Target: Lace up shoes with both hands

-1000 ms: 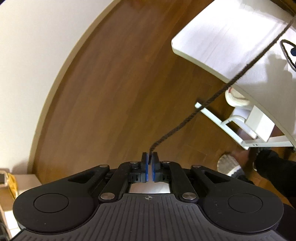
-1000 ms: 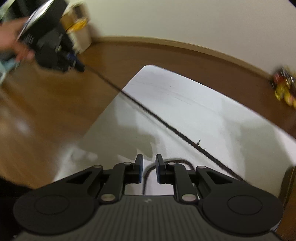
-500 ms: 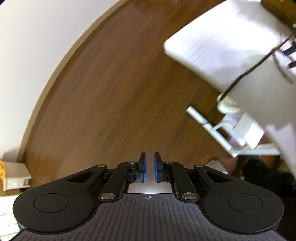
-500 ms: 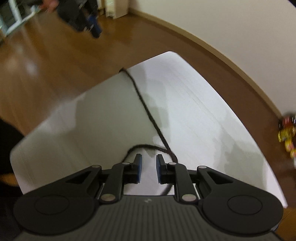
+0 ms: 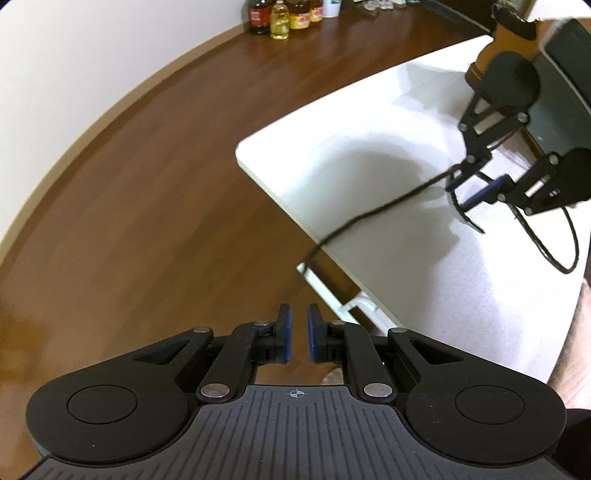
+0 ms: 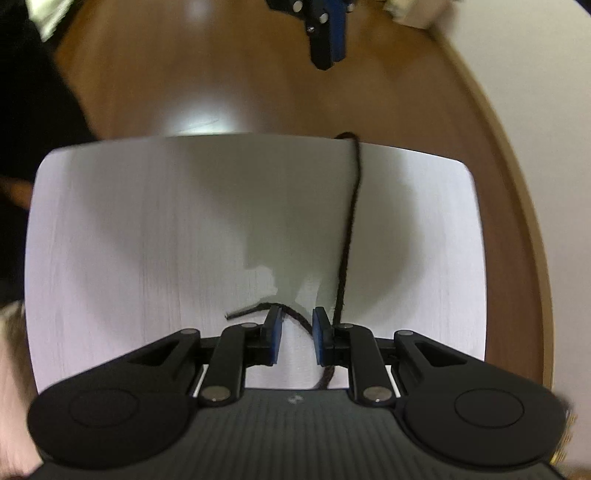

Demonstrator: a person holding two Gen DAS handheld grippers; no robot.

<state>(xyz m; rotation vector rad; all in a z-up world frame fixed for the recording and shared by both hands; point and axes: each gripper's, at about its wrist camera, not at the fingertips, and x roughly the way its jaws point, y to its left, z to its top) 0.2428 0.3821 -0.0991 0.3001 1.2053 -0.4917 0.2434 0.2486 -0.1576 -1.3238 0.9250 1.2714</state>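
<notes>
A dark shoelace (image 5: 384, 205) lies slack across the white table (image 5: 424, 280) and hangs over its edge; in the right wrist view it runs up the table (image 6: 349, 229). A tan shoe (image 5: 502, 40) stands at the table's far end, partly hidden. My left gripper (image 5: 298, 338) is open and empty over the wooden floor, off the table's edge. My right gripper (image 6: 297, 339) is open just above the table, with a short stretch of lace between its fingers; it also shows in the left wrist view (image 5: 476, 188).
Several bottles (image 5: 284, 14) stand on the floor by the wall. The table's white leg frame (image 5: 332, 295) shows below its edge. The person's dark clothing (image 6: 33, 110) is at the left of the right wrist view.
My left gripper let go of the lace and opened; the lace went from taut to slack, over the table edge. Both grippers swung round; the right one lowered toward the lace end.
</notes>
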